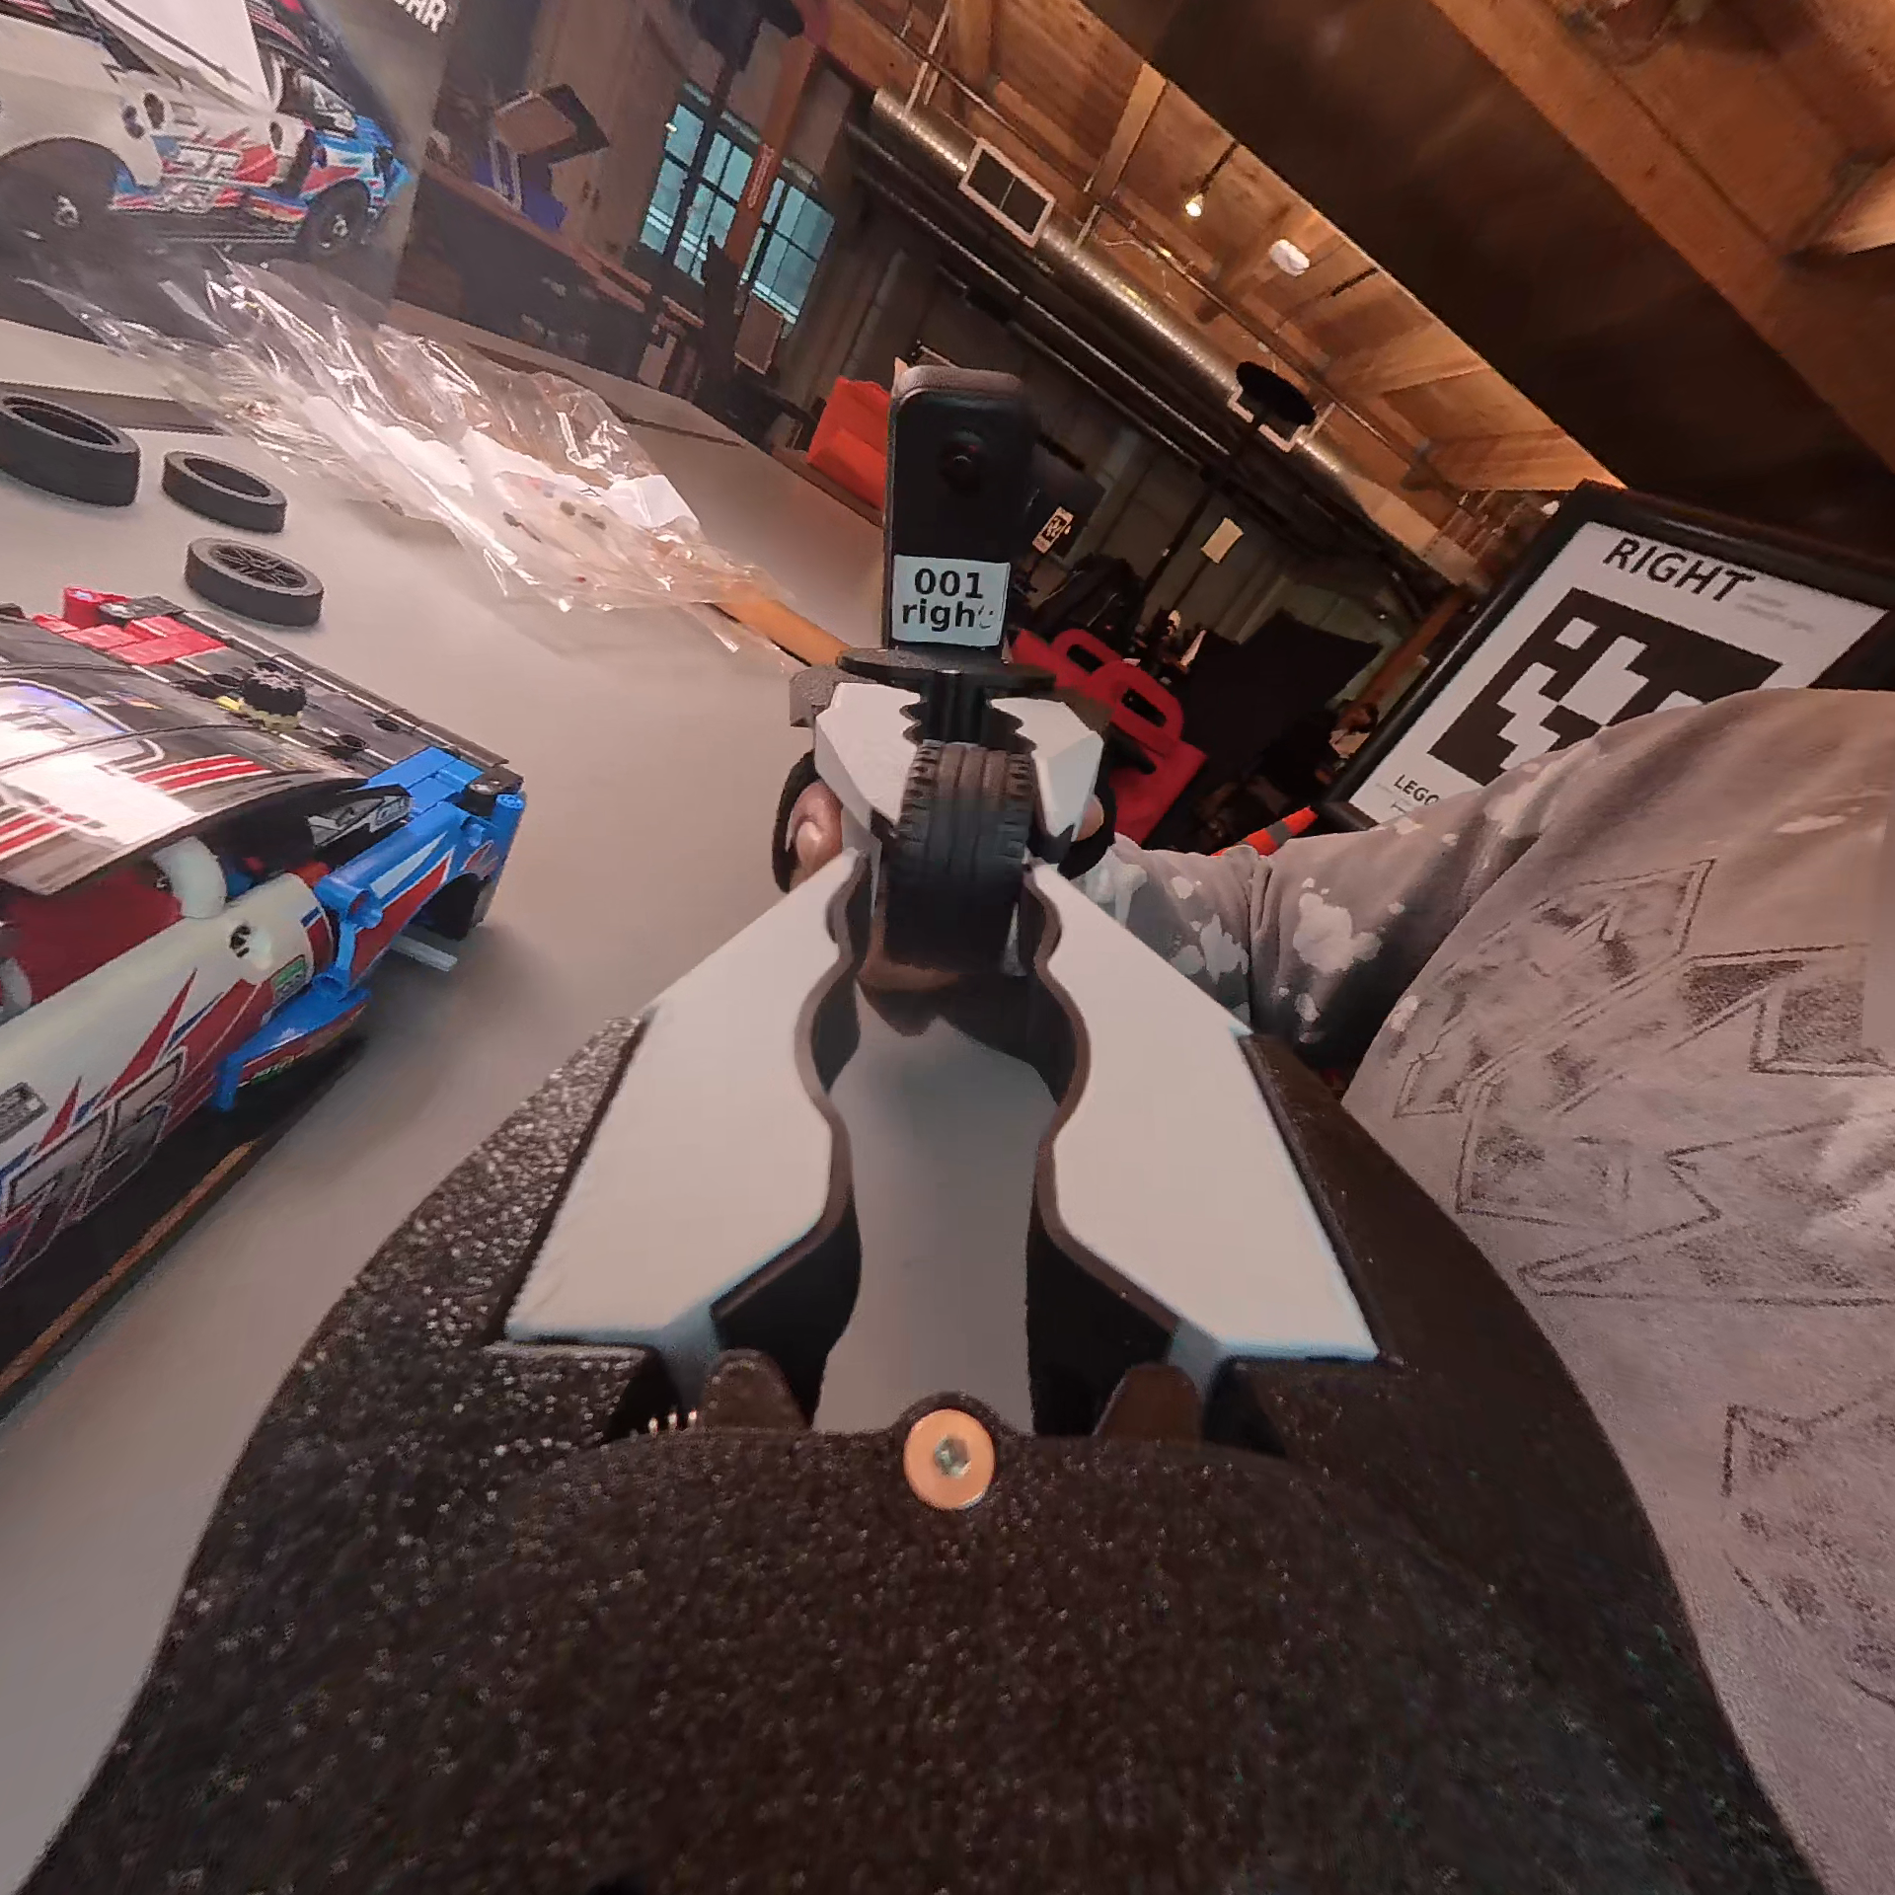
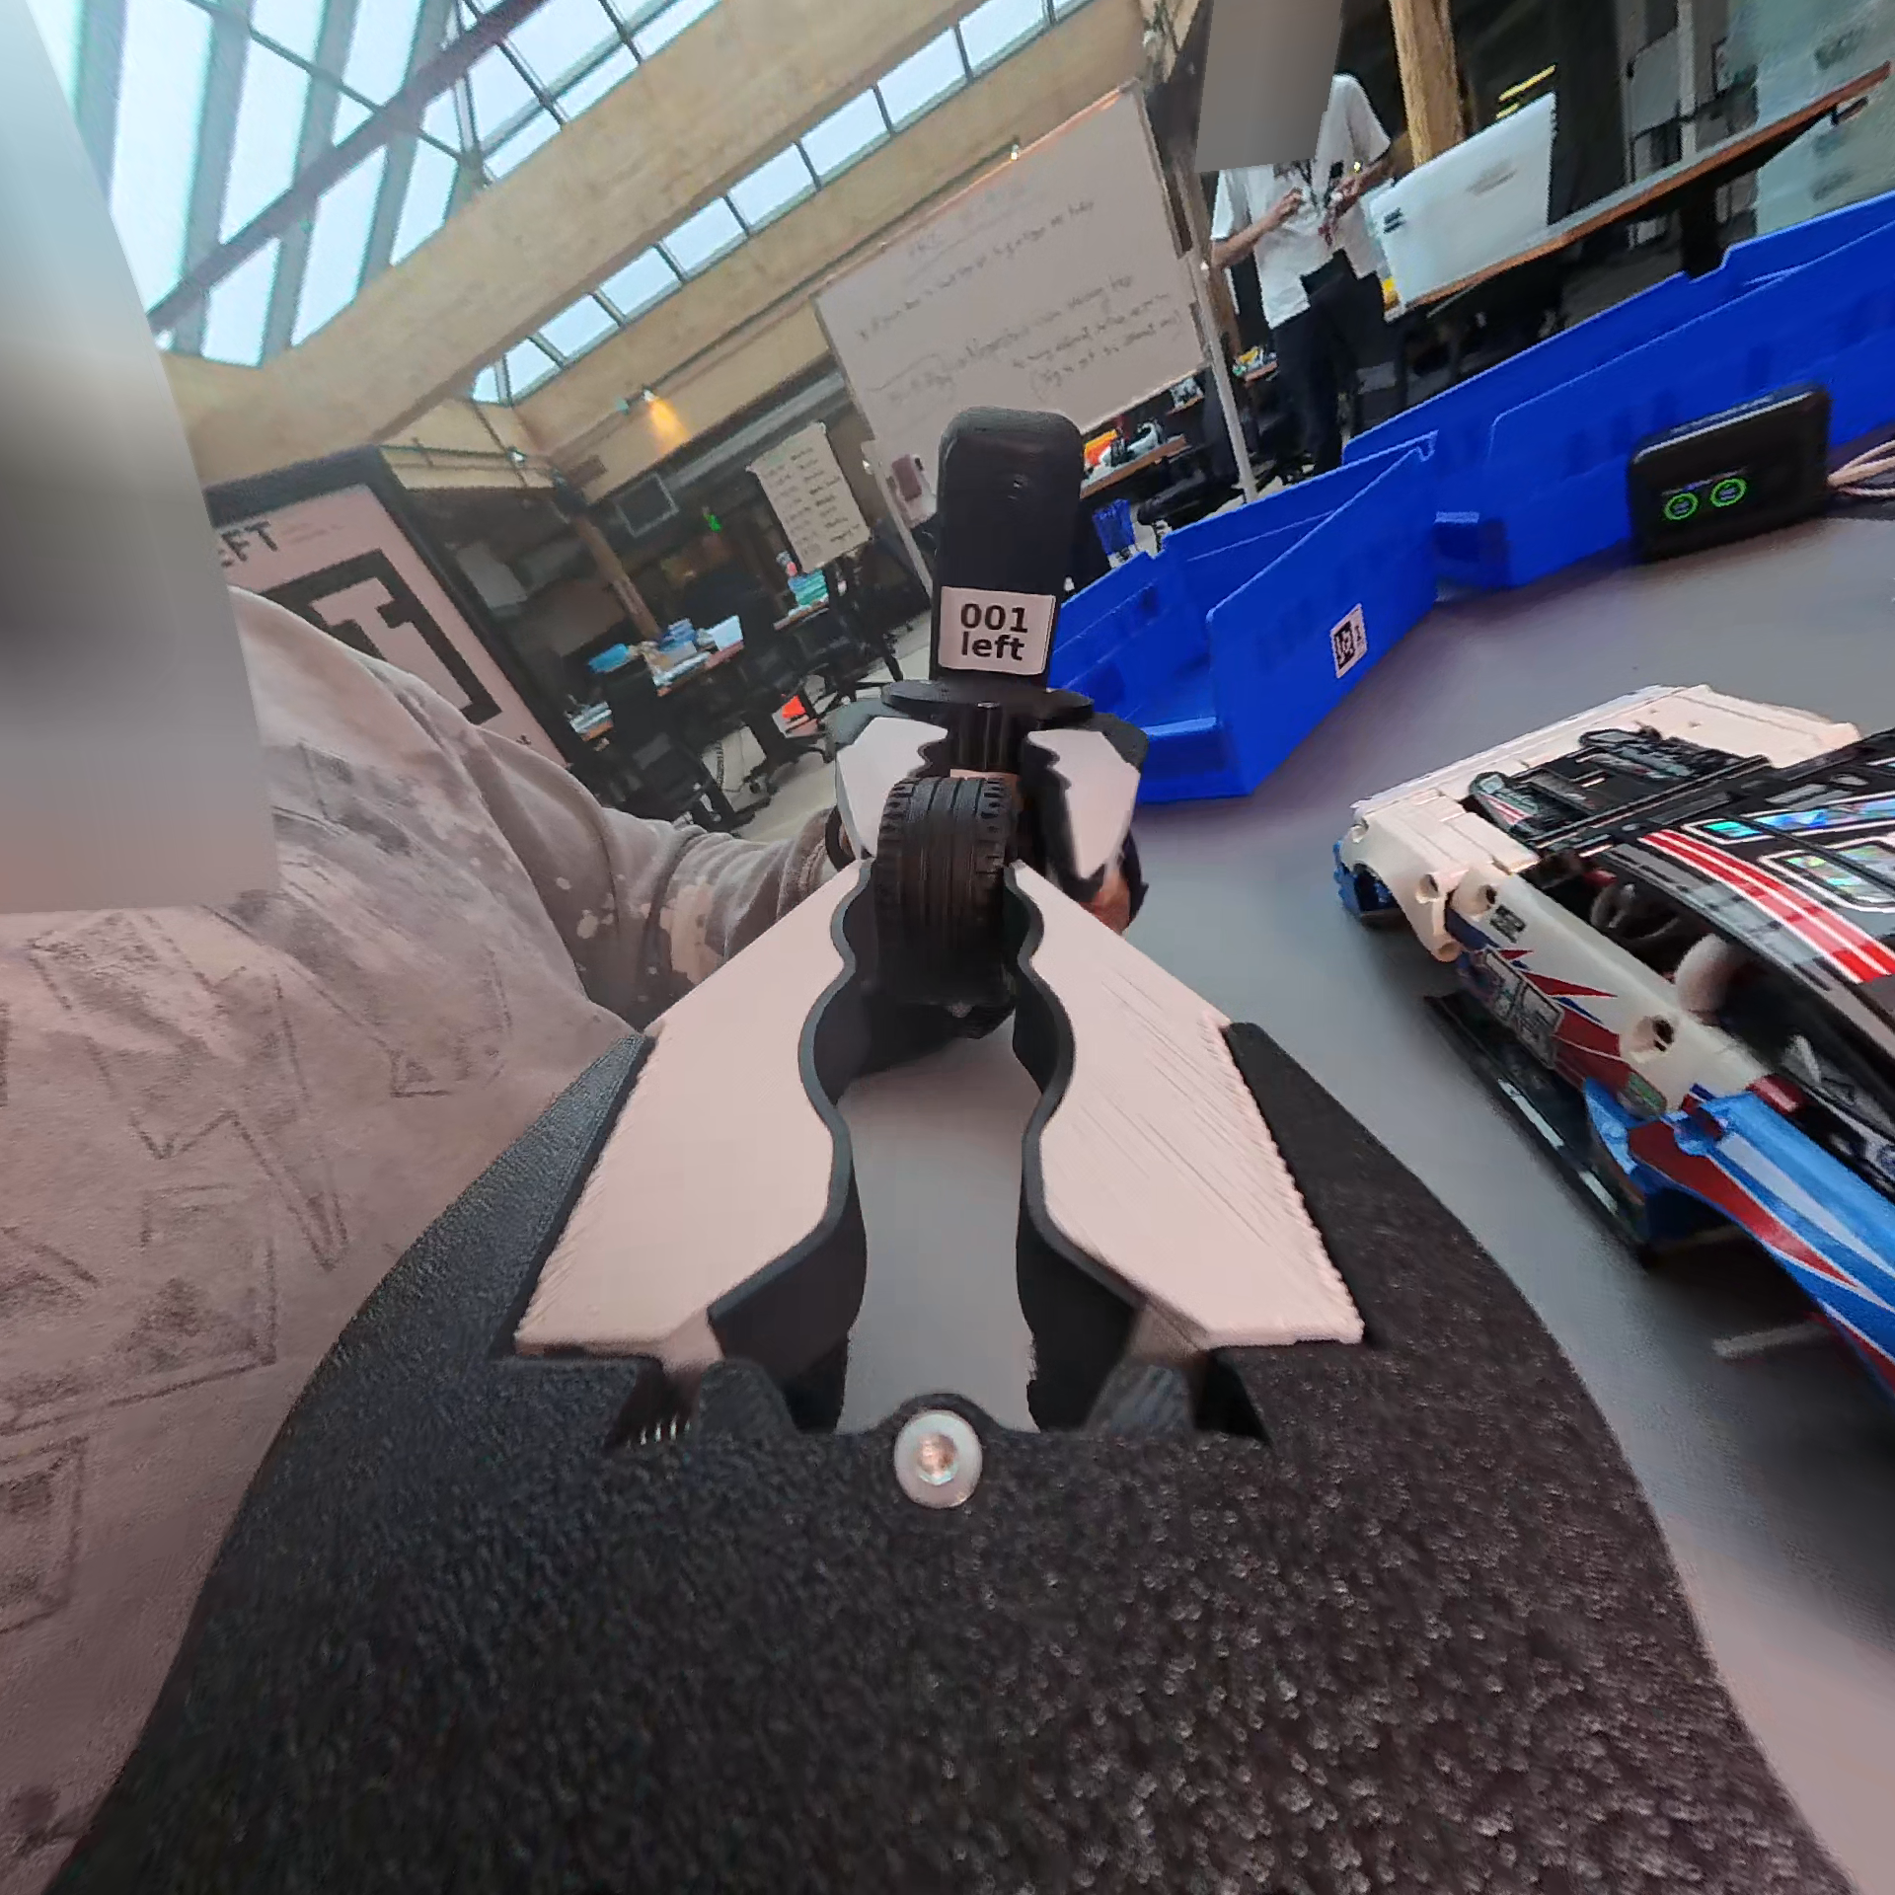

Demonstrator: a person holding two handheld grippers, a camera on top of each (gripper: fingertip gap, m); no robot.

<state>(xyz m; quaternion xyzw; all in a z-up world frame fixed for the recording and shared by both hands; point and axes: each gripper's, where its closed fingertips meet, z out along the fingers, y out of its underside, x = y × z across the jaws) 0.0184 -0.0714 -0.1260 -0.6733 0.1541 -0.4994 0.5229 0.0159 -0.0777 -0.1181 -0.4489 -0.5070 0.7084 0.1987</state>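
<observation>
My left gripper (image 1: 949,872) and my right gripper (image 2: 938,887) face each other tip to tip above the grey table (image 1: 636,841). Both are shut on the same black toy tyre (image 1: 964,831), held upright between the two pairs of grey fingers; it also shows in the right wrist view (image 2: 938,872). The right gripper (image 1: 964,759) shows beyond the tyre in the left wrist view, and the left gripper (image 2: 990,790) beyond it in the right wrist view. A blue, white and red brick-built race car (image 1: 205,923) lies on the table beside them (image 2: 1692,974).
Three loose black tyres (image 1: 224,492) and clear plastic bags (image 1: 461,461) lie behind the car, with the car's printed box (image 1: 185,133) farther back. Blue bins (image 2: 1333,615) and a black device with green lights (image 2: 1728,492) stand beyond. The holder's grey sleeve (image 1: 1538,1025) is close by. Less than 4 cm separates the two grippers' tips.
</observation>
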